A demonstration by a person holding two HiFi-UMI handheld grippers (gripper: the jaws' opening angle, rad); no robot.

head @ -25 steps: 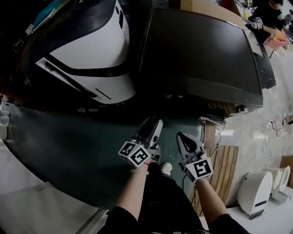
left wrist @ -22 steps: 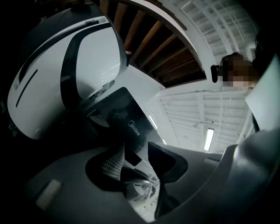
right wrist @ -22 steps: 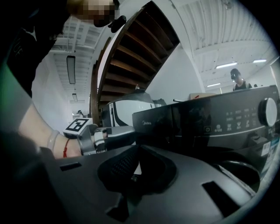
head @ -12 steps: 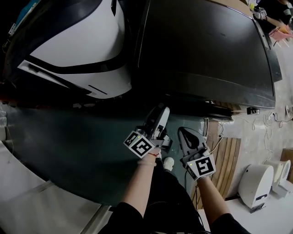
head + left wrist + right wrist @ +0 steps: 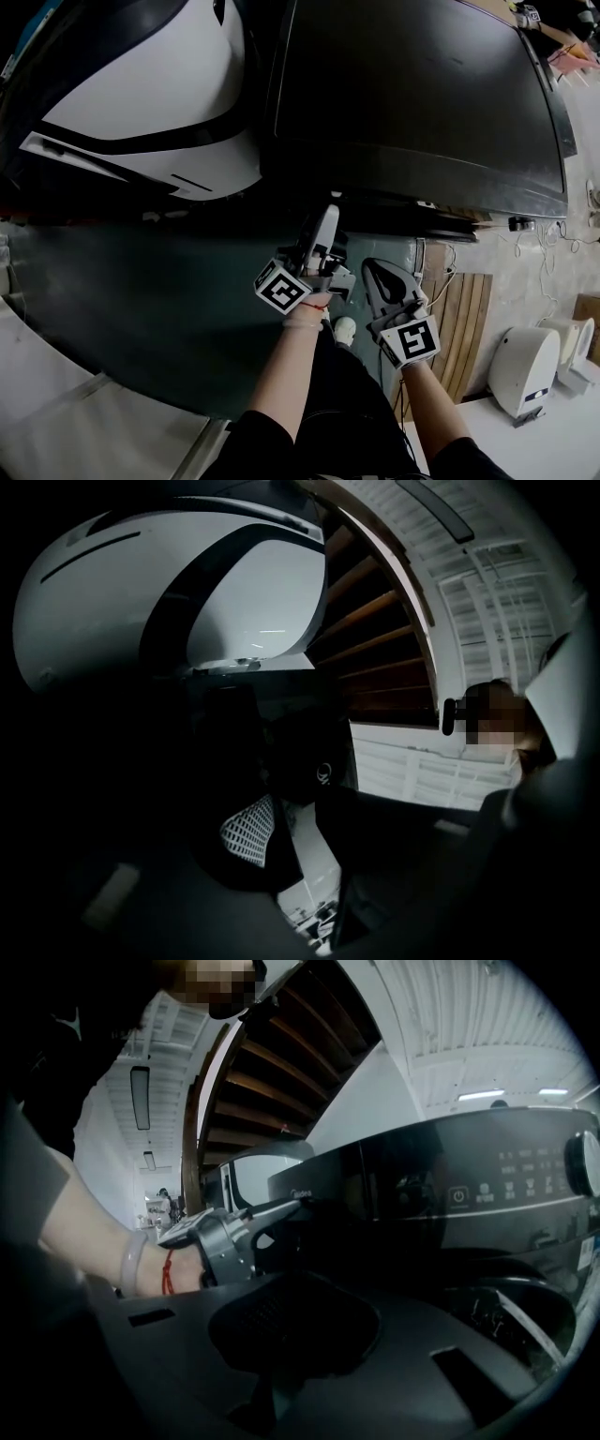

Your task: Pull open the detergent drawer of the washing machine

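The black washing machine [image 5: 412,94] fills the top right of the head view. Its detergent drawer [image 5: 328,1194] is the dark left end of the control panel in the right gripper view and looks closed. My left gripper [image 5: 328,220] reaches up to the machine's front top edge near its left corner. One of its fingers [image 5: 281,1209] lies against the panel's left end. Its jaws have just been closing a little but still stand apart [image 5: 300,817]; what lies between them is too dark to tell. My right gripper [image 5: 380,277] hangs lower, to the right, shut and empty [image 5: 291,1321].
A white rounded appliance [image 5: 141,103] stands directly left of the washer. The round door [image 5: 506,1307] and a dial [image 5: 586,1162] sit right of the drawer. Wooden slats [image 5: 464,319], cables and a white device [image 5: 525,366] lie on the floor at the right.
My left gripper has moved forward to the washer's front edge and rolled. The right gripper has stayed at about the same place.
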